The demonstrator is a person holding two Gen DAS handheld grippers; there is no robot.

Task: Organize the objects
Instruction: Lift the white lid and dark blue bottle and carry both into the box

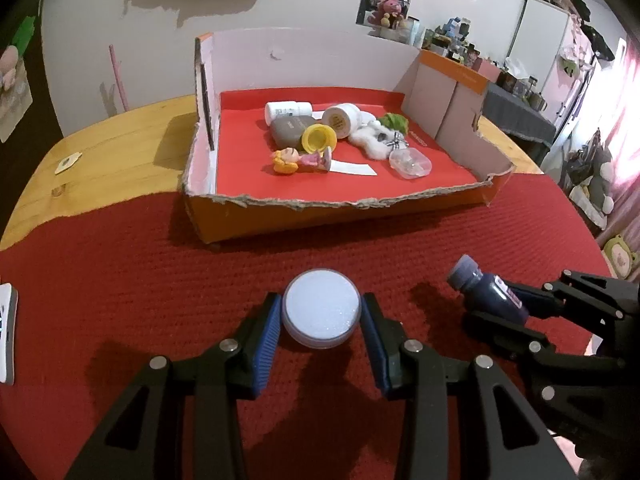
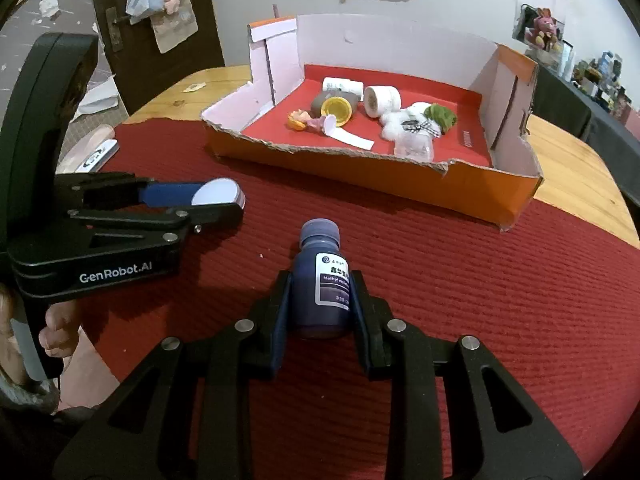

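Objects for sorting are split between my two tools and the cardboard box (image 1: pixel 328 216) ahead. My left tool (image 1: pixel 322 320) has its blue pads (image 1: pixel 267 336) pressed against the sides of a round white jar (image 1: pixel 321 307), jaws partly closed around it, with the jar just above the red mat (image 1: pixel 120 280) on the worktop. My right tool (image 2: pixel 320 300) is clamped nearly fully shut on a dark purple bottle (image 2: pixel 322 280), which lies along the fingers with its cap pointing toward the box. Inside the box already sit a small doll (image 1: pixel 298 160), a yellow lid (image 1: pixel 319 139), a grey stone (image 1: pixel 290 130), two white containers, a fluffy white toy (image 1: pixel 370 140) and a clear plastic case (image 1: pixel 410 162).

I judge both pickups done and the carry to the box in hand. Next I need to lift each item over the torn front wall and set it on bare red lining, probably the open patch at the left, without knocking the pile.
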